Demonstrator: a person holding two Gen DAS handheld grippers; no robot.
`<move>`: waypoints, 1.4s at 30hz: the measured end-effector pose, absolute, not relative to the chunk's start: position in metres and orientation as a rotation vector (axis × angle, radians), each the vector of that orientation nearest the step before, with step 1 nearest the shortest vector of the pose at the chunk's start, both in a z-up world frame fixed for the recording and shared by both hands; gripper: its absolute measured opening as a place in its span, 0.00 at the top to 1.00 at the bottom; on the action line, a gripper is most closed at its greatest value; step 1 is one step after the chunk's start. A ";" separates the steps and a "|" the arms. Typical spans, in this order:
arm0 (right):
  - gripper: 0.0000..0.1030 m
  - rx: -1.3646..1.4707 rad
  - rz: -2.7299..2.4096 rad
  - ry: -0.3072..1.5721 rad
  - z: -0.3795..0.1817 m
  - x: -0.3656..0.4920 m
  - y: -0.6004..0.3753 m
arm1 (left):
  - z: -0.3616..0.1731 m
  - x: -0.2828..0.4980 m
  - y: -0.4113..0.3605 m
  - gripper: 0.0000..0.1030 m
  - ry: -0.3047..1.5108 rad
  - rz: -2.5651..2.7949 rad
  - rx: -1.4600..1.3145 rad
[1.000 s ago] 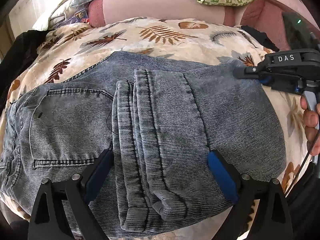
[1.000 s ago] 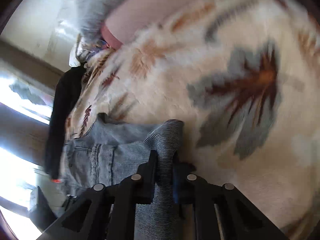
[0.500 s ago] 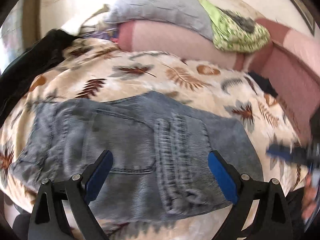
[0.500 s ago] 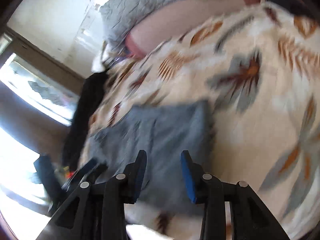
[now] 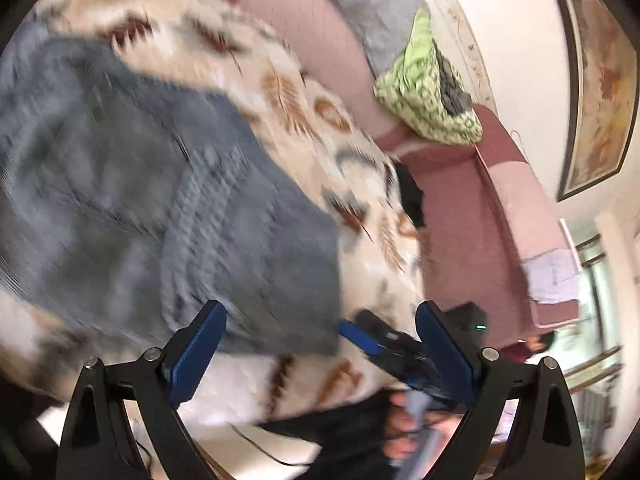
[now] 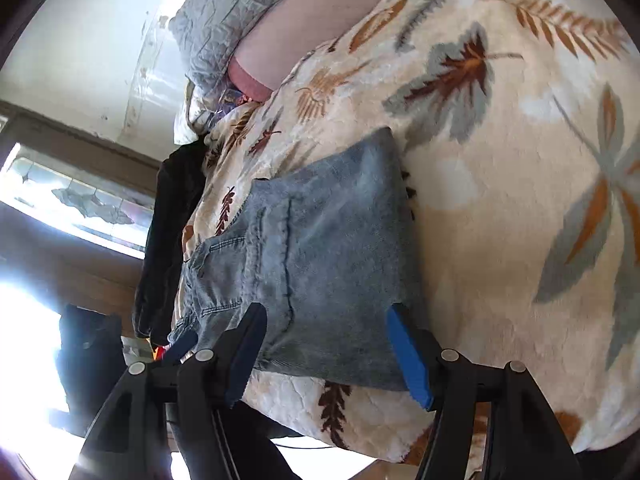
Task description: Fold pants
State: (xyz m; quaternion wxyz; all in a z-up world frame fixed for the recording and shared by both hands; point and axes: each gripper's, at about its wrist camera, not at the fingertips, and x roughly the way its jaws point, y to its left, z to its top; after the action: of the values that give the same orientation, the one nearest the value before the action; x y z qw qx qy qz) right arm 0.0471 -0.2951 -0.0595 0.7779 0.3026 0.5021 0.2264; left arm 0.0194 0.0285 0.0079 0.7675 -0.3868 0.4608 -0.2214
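Though jaws gape, pants (image 6: 320,264) lie beyond, untouched.

The right gripper (image 6: 326,348), clamped on the pants (image 6: 320,264) a second ago, now stands open and clear above them, while the left gripper (image 5: 320,340) has withdrawn, swinging rightward.

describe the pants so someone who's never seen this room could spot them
Find the cream blanket printed with rust and grey leaves. The pants lie on it as a folded block of faded blue denim. A black garment lies beside them, but only the pants are blue with visible stitched seams.
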 end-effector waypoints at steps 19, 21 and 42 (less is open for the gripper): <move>0.36 0.761 0.567 1.003 -0.064 0.043 -0.307 | -0.013 0.013 0.015 0.23 1.090 -0.264 -0.828; 0.36 0.761 0.571 1.000 -0.064 0.042 -0.307 | -0.014 0.011 0.019 0.23 1.084 -0.262 -0.848; 0.36 0.771 0.582 1.001 -0.072 0.045 -0.310 | -0.022 0.031 0.011 0.79 1.104 -0.179 -0.767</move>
State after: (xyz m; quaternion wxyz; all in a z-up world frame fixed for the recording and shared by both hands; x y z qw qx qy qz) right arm 0.0448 -0.3100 -0.0721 0.7676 0.3552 0.4613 0.2680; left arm 0.0315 0.0109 -0.0215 0.7787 -0.3548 0.5107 -0.0828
